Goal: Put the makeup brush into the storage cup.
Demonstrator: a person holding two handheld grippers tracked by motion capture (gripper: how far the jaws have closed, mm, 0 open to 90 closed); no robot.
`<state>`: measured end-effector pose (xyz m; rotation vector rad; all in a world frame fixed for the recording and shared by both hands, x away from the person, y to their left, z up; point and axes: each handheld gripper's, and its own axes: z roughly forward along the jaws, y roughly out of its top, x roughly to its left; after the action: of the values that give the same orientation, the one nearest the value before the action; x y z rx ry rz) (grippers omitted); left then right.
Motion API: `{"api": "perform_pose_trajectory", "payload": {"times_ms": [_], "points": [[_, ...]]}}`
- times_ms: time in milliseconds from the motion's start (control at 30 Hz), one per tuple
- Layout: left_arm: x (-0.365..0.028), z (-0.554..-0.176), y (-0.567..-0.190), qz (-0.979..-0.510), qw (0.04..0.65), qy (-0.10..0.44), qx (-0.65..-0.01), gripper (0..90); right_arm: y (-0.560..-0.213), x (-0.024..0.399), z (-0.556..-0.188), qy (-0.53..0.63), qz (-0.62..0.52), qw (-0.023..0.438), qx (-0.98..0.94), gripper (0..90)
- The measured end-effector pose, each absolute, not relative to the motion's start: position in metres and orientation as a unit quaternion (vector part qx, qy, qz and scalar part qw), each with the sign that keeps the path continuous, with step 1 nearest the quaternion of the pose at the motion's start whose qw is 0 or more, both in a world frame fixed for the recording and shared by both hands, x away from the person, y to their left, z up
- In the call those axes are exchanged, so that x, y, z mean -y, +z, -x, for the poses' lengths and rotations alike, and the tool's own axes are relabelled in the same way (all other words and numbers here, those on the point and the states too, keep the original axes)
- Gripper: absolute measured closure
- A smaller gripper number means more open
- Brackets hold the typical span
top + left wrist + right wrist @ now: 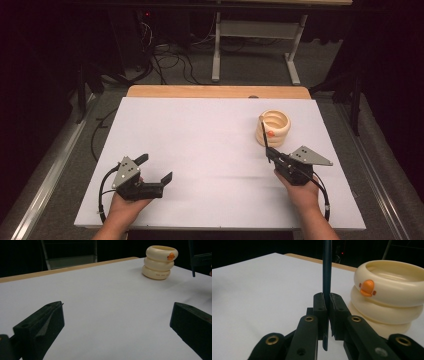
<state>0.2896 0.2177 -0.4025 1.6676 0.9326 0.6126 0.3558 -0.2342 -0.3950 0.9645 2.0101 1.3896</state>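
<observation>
On a white worktop (200, 150), the right gripper (327, 315) clamps a thin dark rod (327, 270) upright just beside a cream ringed duck-faced holder (273, 128) at the far right, while the left gripper (152, 170) rests wide open, well apart

Dark rod (327, 270) clamped in right gripper (327, 305): upper end cut off by the top edge, kind not discernible | cream ring-stacked holder (387, 297): right side cropped, base hidden behind jaws | lettering on holder's lowest ring (160, 275): too small to be read | left gripper (117, 322): right jaw cropped at frame edge.
</observation>
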Motion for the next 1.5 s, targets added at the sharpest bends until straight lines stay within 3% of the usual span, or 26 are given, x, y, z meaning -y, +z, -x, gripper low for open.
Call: {"api": "perform_pose_trajectory", "payload": {"times_ms": [967,1500], "points": [[-0.218,-0.293,-0.404,-0.699,0.534,0.259,-0.4,0.2,-0.371,0.167,-0.359,0.527,-0.274,0.248,-0.765,86.6],[-0.204,-0.306,-0.393,-0.715,0.523,0.253,-0.389,0.2,-0.385,0.154,-0.353,0.525,-0.26,0.24,-0.774,86.6]]}}
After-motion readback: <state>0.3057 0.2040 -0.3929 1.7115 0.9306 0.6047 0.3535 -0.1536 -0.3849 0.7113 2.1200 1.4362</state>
